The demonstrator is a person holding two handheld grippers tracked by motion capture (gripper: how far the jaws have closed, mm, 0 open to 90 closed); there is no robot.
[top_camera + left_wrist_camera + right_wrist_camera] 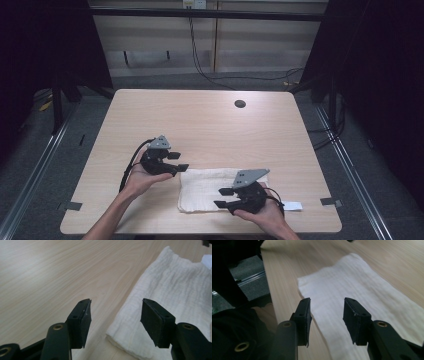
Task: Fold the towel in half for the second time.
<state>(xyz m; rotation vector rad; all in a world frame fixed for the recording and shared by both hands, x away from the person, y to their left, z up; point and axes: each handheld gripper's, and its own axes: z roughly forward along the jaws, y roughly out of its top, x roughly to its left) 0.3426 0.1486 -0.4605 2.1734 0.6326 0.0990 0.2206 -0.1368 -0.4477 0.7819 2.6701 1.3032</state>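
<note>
Cloth lies flat on the table, folded into a white strip near the person's edge. It lies between the two grippers.

The left gripper sits in the left hand. Its jaws are spread apart and nothing is between them. In the left gripper view the pads hang above the table with a wide gap. The folded end of the cloth lies just under and past the right-hand pad, and runs away from it. Bare wood lies under and past the left-hand pad. The pads do not touch the cloth.

The right gripper sits in the right hand. Its jaws are also spread apart, with nothing pinched. In the right gripper view the cloth lies under both pads and stretches on ahead of them. One corner of the cloth lies just past the left-hand pad, close to the table edge. The pads hang above the cloth and do not press on it.

In the high view the two grippers point at each other over the cloth. A small white tag pokes out just behind the right hand. A dark round hole sits in the table far ahead of both grippers. No box, bowl or tray is on the table, and the cloth lies on bare wood.
</note>
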